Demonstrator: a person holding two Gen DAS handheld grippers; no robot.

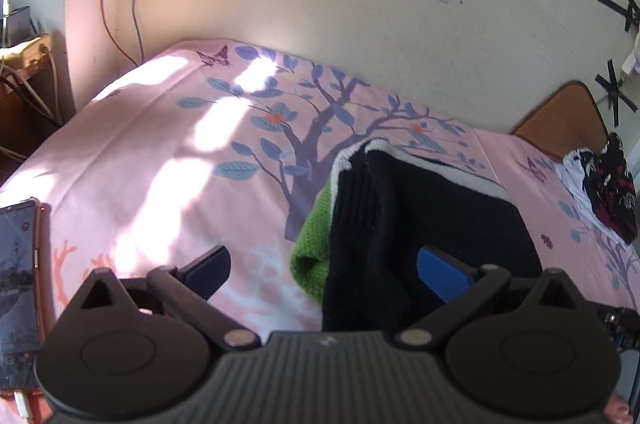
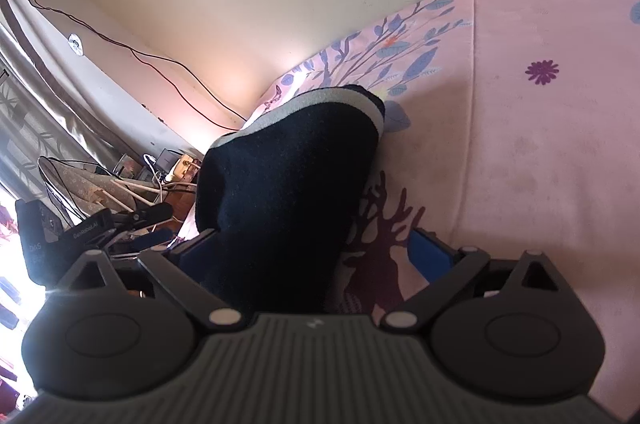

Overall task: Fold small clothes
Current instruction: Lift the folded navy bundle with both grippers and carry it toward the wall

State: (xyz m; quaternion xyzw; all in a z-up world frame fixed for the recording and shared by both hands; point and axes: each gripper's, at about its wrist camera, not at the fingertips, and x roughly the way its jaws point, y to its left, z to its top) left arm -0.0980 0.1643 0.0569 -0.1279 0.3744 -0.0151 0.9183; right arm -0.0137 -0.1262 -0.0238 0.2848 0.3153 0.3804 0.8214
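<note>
Where the left wrist camera looks out, the left claw point(image 1: 324, 268) is spread wide over a bed point(image 1: 140, 160) with a pink sheet that has a blue tree on it. A black garment point(image 1: 420, 216) with a white stripe lies in a heap near the middle of the bed, and its near end reaches in between the two fingers. The right finger point(image 1: 440, 274) is blue and sits against the dark cloth, but the left finger point(image 1: 208, 270) is apart from it, over bare sheet. A green cloth point(image 1: 314, 244) peeks out from under the black one on its left side. A phone point(image 1: 18, 288) lies at the near left edge of the bed. A pile of black, red and white clothes point(image 1: 604, 184) sits by the far right corner, next to a brown headboard point(image 1: 560, 120). From the right wrist camera, the right claw point(image 2: 316, 256) is spread wide too. The black garment point(image 2: 288, 184) stands up in a hump between its fingers and hides most of the left finger point(image 2: 196, 252). The right finger point(image 2: 430, 256) is clear of it, over the sheet.
</note>
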